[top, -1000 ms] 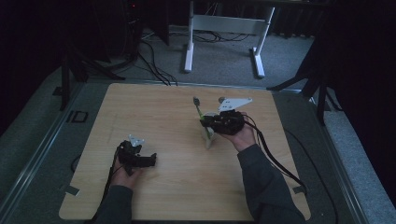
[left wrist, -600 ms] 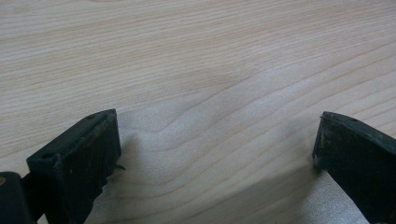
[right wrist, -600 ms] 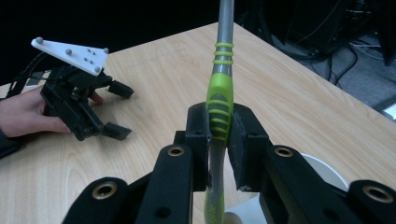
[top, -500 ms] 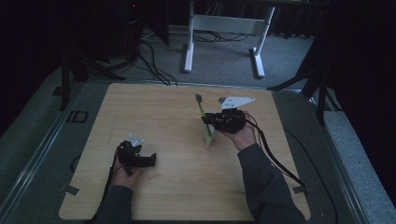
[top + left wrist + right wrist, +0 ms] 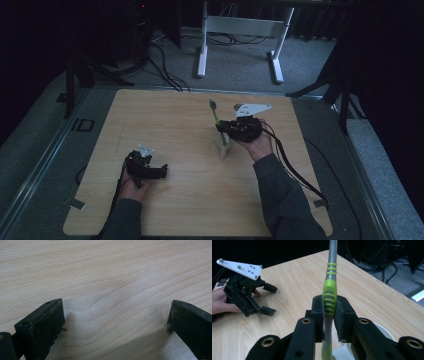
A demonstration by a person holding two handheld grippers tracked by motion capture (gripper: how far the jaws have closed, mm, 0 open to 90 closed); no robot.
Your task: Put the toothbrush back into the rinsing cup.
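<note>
My right gripper (image 5: pixel 223 129) is shut on a toothbrush (image 5: pixel 216 114) with a green and grey handle, holding it nearly upright over the right middle of the wooden table (image 5: pixel 190 200). In the right gripper view the jaws of this gripper (image 5: pixel 329 308) clamp the ribbed green grip of the toothbrush (image 5: pixel 330 290). Its lower end runs down to a white cup (image 5: pixel 223 145) just below the gripper, whose rim (image 5: pixel 384 333) shows at the bottom right. My left gripper (image 5: pixel 160 172) rests low at the front left, open, with bare wood between its jaws (image 5: pixel 115 320). It also shows as the left gripper (image 5: pixel 269 298).
The table's far edge borders a grey floor with cables and a white stand (image 5: pixel 240 25). A cable (image 5: pixel 295 170) trails from the right gripper across the table's right side. Bare wood lies between the two grippers.
The right gripper has lifted the toothbrush slightly, its top end a touch higher than a second ago. The left gripper has stayed where it was.
</note>
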